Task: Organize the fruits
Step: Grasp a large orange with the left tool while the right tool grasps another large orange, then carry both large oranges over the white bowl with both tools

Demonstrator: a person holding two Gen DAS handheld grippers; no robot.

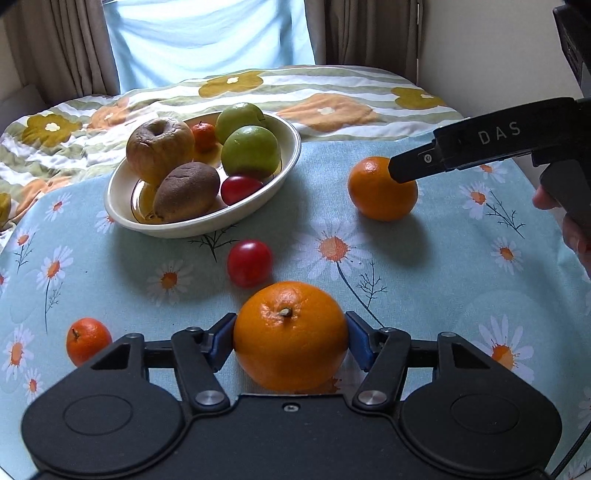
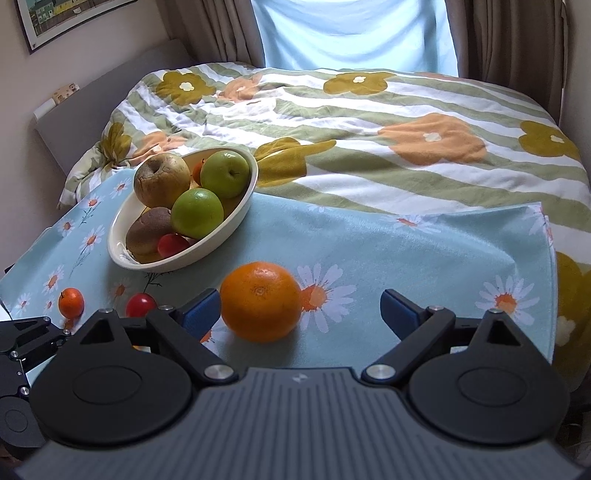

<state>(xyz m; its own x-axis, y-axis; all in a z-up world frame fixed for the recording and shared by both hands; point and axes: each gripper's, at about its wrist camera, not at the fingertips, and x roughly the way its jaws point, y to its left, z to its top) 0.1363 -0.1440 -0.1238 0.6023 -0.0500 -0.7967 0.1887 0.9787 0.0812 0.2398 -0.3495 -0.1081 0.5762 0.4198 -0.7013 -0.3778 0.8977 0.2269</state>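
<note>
My left gripper [image 1: 291, 334] is shut on a large orange [image 1: 290, 336] low over the daisy cloth. A second orange [image 1: 382, 188] lies on the cloth further right; it also shows in the right wrist view [image 2: 260, 301]. My right gripper [image 2: 299, 308] is open, the orange lying beside its left finger. The cream oval bowl [image 1: 122, 210] holds a wrinkled apple [image 1: 159, 149], two green apples [image 1: 251, 151], a kiwi [image 1: 186, 192], a small mandarin [image 1: 203, 134] and a red plum [image 1: 240, 188]. A loose red plum [image 1: 249, 262] and a small mandarin [image 1: 88, 339] lie on the cloth.
The light blue daisy cloth [image 1: 461, 277] covers a bed with a flowered striped duvet [image 2: 369, 122]. Curtains [image 2: 506, 37] and a window stand behind. A framed picture [image 2: 55, 18] hangs at the left wall. The cloth's right edge [image 2: 546, 240] drops off.
</note>
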